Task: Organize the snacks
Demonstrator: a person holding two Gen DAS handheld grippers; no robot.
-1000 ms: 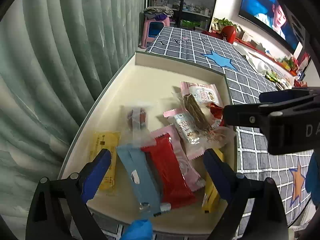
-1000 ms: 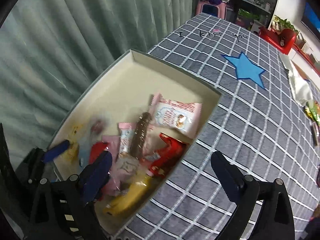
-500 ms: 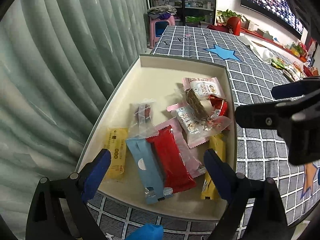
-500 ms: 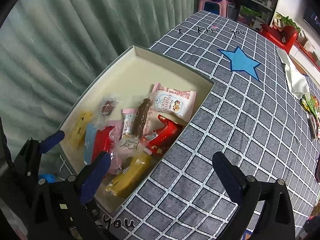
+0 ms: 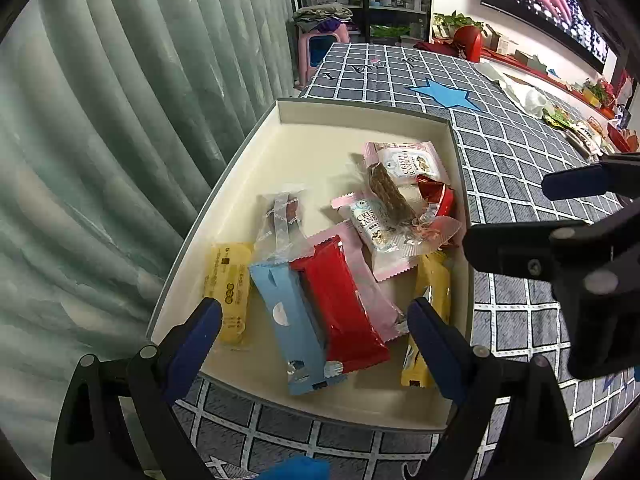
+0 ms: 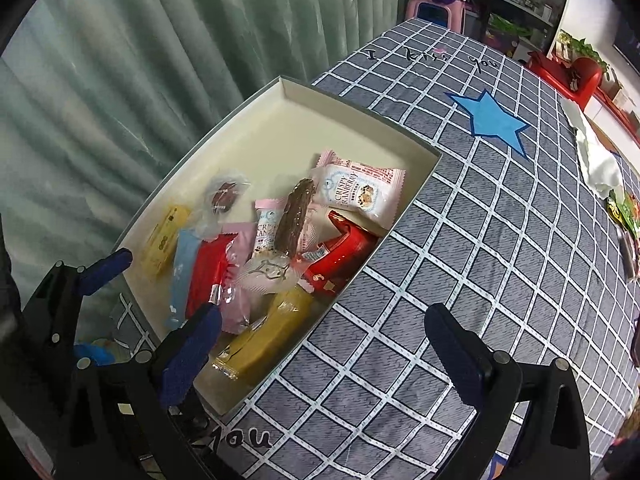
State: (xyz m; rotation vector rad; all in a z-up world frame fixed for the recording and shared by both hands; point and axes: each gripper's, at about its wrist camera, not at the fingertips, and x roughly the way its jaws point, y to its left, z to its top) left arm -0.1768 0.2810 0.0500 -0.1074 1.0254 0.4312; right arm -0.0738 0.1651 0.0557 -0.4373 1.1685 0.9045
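Crinkly plastic wrappers fill the near half of the cream-lined box, which sits on the grey checked tablecloth at the centre of the left wrist view and centre left of the right wrist view; its far half is bare. The snacks lie heaped and overlapping: a blue packet and a red packet side by side at lower centre, a pink packet partly under the red one, a yellow bar to their left, another yellow packet against the right wall, and two cranberry packets with a brown bar lying across them toward the upper right. That overlap looks like the main hazard: a pinch aimed at one wrapper could catch its neighbour's edge and drag two out together, and slick film may slip from the pads. The box wall is close to the yellow packet, so a finger coming down there could strike the rim and shift the box. The two tools are also close together, so they could knock into each other over the pile. The left gripper hovers above the near end of the box, jaws spread wide, straddling the blue and red packets without touching them and holding nothing. The right gripper hangs over the box's right corner and the cloth at lower centre, jaws likewise wide apart and empty.
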